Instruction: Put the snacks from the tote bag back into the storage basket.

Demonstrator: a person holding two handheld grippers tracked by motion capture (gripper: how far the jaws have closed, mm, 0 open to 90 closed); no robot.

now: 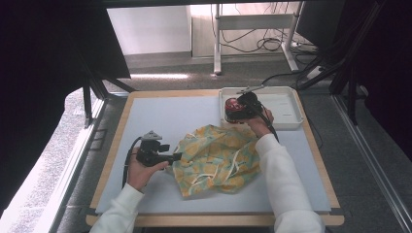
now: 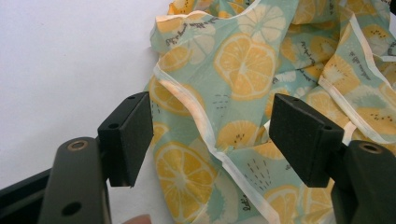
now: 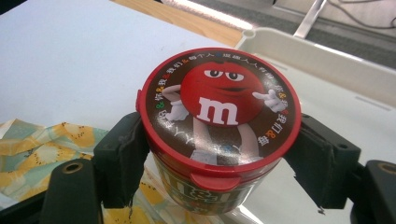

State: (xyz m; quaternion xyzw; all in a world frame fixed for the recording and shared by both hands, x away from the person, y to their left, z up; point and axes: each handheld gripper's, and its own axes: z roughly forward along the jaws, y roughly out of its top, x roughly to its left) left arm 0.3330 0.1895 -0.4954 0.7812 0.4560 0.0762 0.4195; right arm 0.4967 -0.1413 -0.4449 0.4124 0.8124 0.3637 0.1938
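Candy tub (image 3: 219,126), gripped by right tongs (image 3: 219,158), seemingly hovers at the white tray (image 3: 327,60); left tongs (image 2: 210,140) gape over lemon-print cloth (image 2: 243,65).

Wooden-edged table (image 1: 112,160) topped with a pale grey mat (image 1: 170,116) reaching nearly to every edge. On the mat, near the front edge and centre, a crumpled lemon-print cloth (image 1: 216,158). At the far right corner, a white tray (image 1: 286,109), partly overhanging the mat onto the wooden rim.
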